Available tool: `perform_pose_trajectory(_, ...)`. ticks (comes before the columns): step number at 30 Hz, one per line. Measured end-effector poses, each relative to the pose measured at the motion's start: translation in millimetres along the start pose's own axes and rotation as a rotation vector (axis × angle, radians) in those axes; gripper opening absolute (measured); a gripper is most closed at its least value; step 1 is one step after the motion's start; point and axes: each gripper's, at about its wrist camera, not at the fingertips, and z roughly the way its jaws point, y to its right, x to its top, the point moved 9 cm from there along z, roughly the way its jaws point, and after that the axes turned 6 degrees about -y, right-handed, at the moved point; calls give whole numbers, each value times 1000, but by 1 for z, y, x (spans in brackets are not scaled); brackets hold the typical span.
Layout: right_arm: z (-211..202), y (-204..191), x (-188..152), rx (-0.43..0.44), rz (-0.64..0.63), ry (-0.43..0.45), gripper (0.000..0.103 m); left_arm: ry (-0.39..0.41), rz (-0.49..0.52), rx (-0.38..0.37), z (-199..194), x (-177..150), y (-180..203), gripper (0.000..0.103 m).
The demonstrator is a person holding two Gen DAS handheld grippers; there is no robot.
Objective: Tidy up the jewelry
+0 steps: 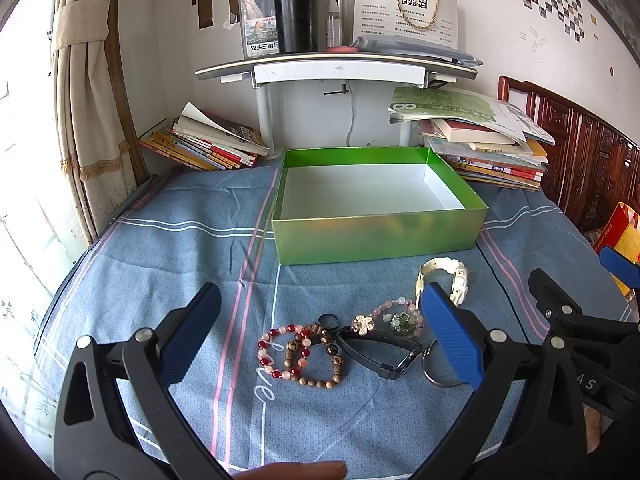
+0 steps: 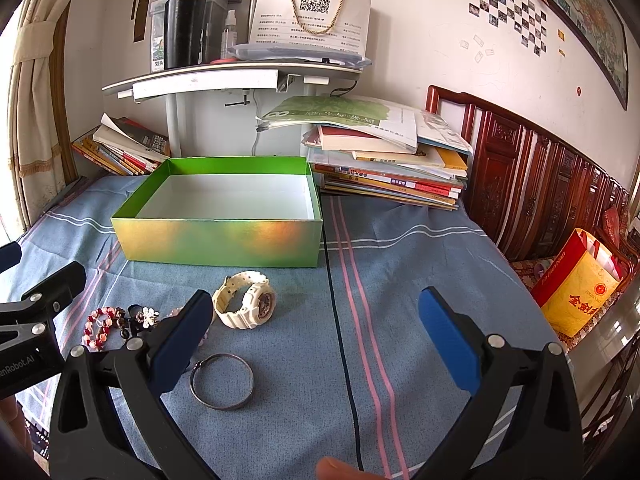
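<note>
Book stacks [image 1: 480, 140] flanking green box [image 1: 376, 232]

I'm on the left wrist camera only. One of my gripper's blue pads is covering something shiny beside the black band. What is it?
Observer: A metal bangle. It is a full ring lying flat on the blue cloth, apart from the white watch.
Operator: Is the right gripper holding anything?
Observer: No. The right gripper is wide open, with only cloth between its fingers.
Operator: How is that watch sitting?
Observer: It rests on its side with the strap looped, and its dial faces the right of the right wrist view.
</note>
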Motion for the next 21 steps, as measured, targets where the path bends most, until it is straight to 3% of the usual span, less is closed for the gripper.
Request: perform_pose_trajectory(21, 1, 0, -5, 0, -2, -6, 101, -21, -10, -3, 3, -5, -5, 99)
